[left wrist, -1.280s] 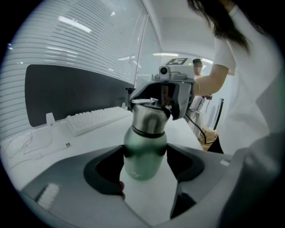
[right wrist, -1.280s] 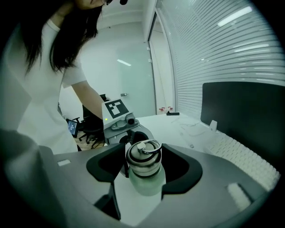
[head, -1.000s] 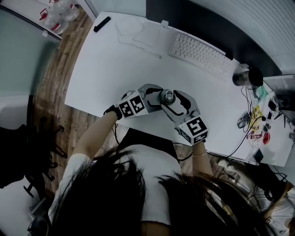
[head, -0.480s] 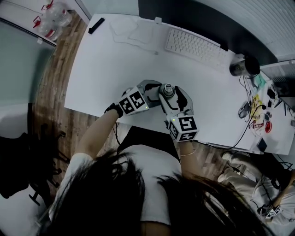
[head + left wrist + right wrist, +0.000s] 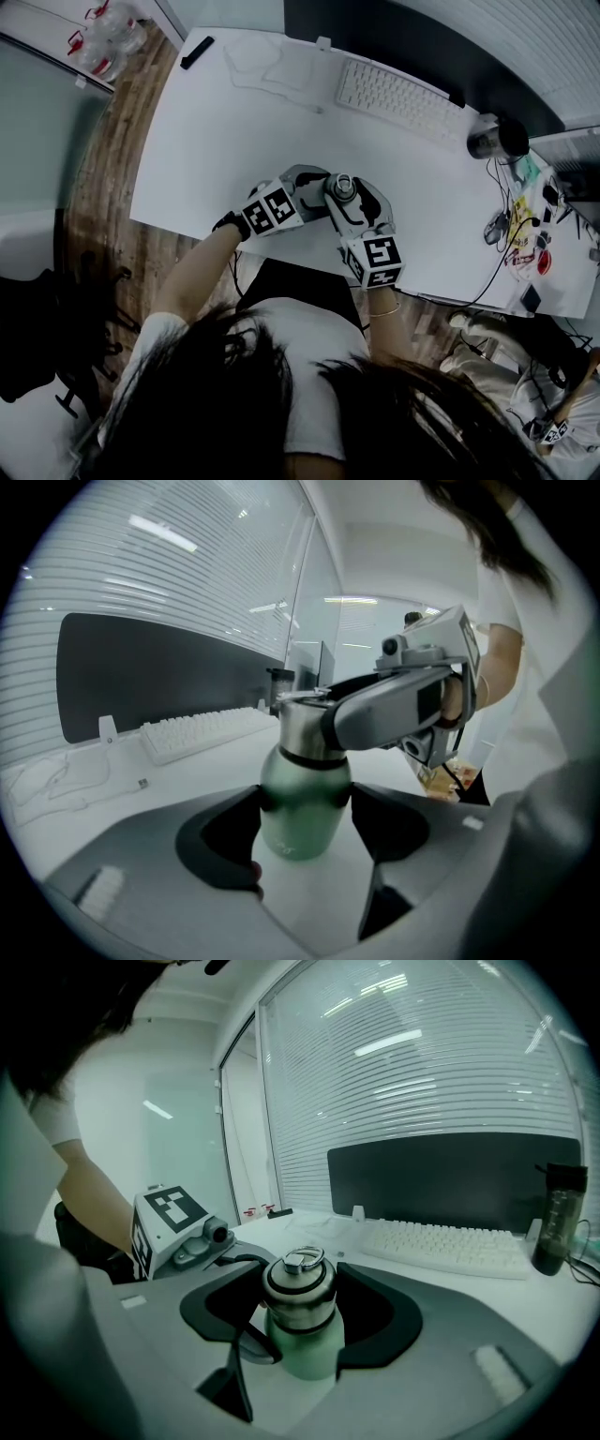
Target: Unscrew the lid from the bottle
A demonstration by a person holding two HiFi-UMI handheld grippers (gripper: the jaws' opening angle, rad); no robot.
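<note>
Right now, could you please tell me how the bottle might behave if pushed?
The bottle looks rigid, probably metal, so it shouldn't flex. Its smooth round body may slip. Pushed near the lid, it could tip and roll.

— Where do we have the bottle (image 5: 302,789)?
— Upright on our desk (image 5: 216,141), near the front edge. Our left gripper (image 5: 305,822) jaws clasp its body from the left; our right gripper (image 5: 300,1312) jaws clasp the lid (image 5: 298,1283). The keyboard (image 5: 398,94) lies behind.

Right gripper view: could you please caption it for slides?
Right gripper clamps the steel lid of the green bottle; left gripper holds the body.
</note>
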